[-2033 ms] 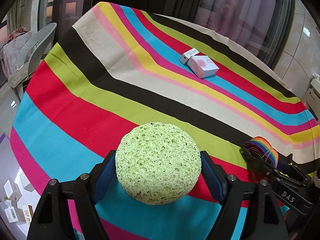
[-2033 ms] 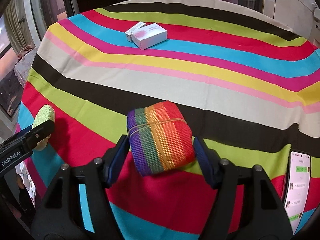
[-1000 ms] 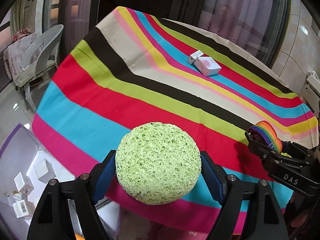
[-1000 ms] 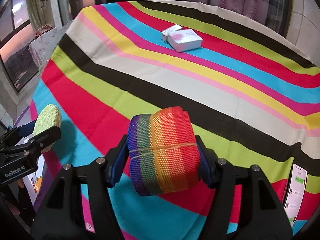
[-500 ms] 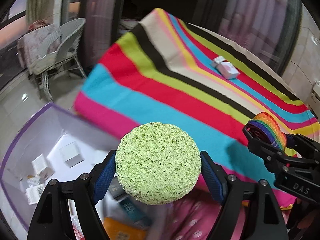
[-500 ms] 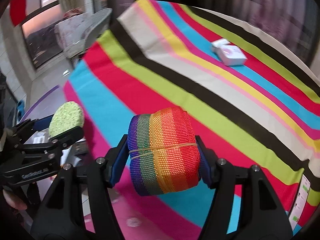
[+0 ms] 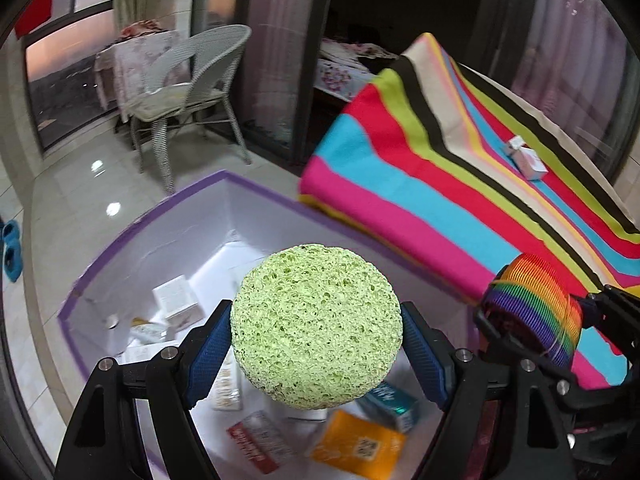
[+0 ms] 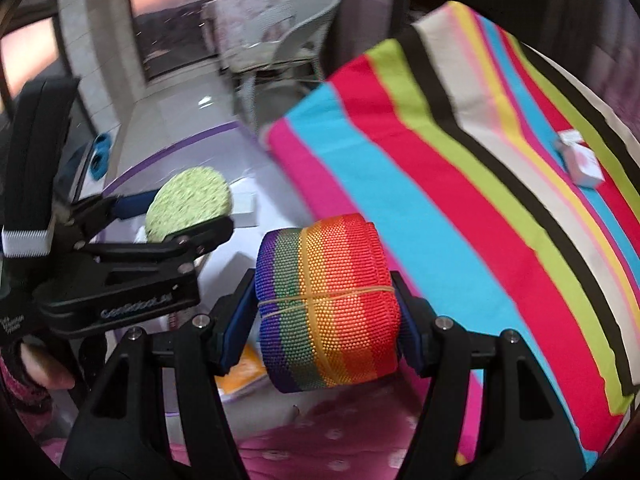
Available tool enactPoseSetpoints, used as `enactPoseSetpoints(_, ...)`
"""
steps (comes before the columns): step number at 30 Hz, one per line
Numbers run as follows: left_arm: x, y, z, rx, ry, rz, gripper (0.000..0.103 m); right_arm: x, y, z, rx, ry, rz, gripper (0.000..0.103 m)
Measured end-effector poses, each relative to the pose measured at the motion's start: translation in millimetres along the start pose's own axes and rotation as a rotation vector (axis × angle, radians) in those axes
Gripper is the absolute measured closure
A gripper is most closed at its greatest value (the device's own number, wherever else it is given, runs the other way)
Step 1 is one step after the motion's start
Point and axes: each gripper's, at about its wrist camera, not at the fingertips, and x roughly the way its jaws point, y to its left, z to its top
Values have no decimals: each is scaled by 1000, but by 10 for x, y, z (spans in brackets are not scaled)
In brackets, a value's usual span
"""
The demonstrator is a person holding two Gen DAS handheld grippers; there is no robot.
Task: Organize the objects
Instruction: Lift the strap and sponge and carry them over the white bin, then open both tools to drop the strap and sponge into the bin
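The left tongs [image 7: 316,330] squeeze a round green sponge [image 7: 316,332] between their two blue pads [image 7: 210,350]. The pads press on both sides of the sponge, so the tongs stand fairly wide but are closed on it. Right under these tongs sits a big white box with a purple rim [image 7: 160,210] on the floor. Small boxes and packets lie inside it, such as a white carton [image 7: 176,304] and an orange packet [image 7: 358,450].

The right tongs [image 8: 328,314] grip a rolled rainbow strap [image 8: 328,312] with a thin band around it. Their pads push on both ends of the roll. The roll hangs in the air just past the edge of the bench, which wears a striped cloth [image 8: 460,184]. These tongs are close beside the left ones, on their right.

Far off on the bench, away from both tongs, lie two small white boxes [image 7: 528,158], touching each other. Beyond the big box stands a white woven chair [image 7: 192,76].
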Motion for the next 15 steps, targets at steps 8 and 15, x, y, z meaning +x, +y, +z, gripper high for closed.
enactPoseSetpoints(8,-62,348,-88,-30,3,58,22,169,404,62,-97,20,38,37)
enactPoseSetpoints(15,-47,593,-43,-39,-3,178,21,289,660,71,-160,17,68,37)
